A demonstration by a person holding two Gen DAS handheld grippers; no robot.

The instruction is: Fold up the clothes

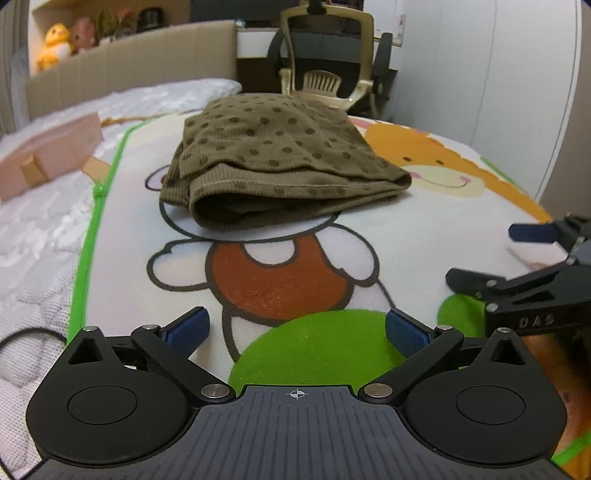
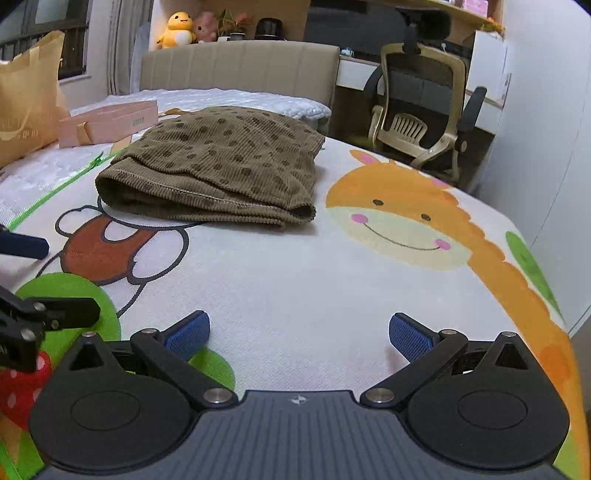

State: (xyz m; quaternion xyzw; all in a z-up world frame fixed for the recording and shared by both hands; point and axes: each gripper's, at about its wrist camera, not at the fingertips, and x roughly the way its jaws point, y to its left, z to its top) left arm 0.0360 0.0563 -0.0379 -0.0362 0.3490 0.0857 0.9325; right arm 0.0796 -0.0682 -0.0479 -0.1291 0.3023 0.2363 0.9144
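Folded brown dotted garment lying on the cartoon blanket — left claw and right claw both spread wide, holding nothing.

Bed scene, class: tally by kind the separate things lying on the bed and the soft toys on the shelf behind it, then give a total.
Folded brown dotted garment: 1
Pink box: 1
Tan bag: 1
Soft toys, one yellow, one pink: 2
Total: 5
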